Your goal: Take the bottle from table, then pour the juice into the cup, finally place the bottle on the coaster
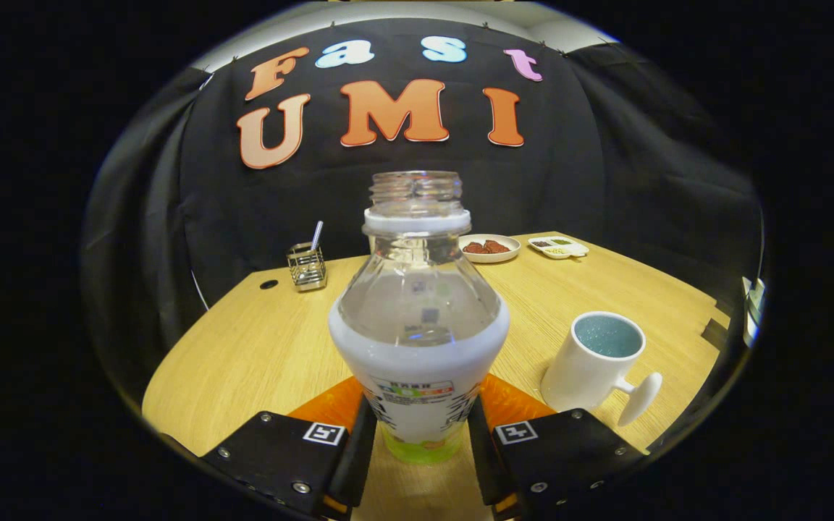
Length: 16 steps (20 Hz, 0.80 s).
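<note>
The fingers (420, 434) are gripping the open bottle (419, 318) low on its labelled body. Thin, slippery plastic, likely light, so squeezing gently is looking wise.

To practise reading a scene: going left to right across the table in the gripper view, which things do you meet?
Metal utensil holder → bottle, gripped between the gripper fingers → plate of brown food → divided white dish → white cup.

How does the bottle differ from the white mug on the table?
The bottle is clear plastic with a white label; the mug is opaque white with a bluish inside. The bottle stands upright between the tool's fingers, which press its sides; the mug stands free beside it. Both are open-topped.
</note>
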Tool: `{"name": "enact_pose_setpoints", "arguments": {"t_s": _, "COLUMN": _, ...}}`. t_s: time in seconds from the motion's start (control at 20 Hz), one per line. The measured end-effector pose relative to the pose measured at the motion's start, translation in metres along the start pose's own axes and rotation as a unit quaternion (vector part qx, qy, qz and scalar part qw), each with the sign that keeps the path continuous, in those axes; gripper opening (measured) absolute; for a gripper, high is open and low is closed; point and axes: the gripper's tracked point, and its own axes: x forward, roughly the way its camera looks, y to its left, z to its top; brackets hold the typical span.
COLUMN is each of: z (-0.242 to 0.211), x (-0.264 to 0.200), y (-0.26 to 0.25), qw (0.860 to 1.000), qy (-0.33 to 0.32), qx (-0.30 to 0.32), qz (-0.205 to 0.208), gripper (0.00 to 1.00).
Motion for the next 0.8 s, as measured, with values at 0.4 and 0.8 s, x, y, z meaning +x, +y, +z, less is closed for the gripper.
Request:
{"name": "enact_pose_setpoints", "arguments": {"t_s": 0.4, "z": 0.046, "x": -0.010, "y": 0.021, "qw": 0.981, "qy": -0.023, "qx": 0.179, "qz": 0.064, "gripper": 0.61}}
{"name": "enact_pose_setpoints", "arguments": {"t_s": 0.8, "z": 0.079, "x": -0.008, "y": 0.024, "qw": 0.936, "qy": -0.032, "qx": 0.336, "qz": 0.100, "gripper": 0.60}}
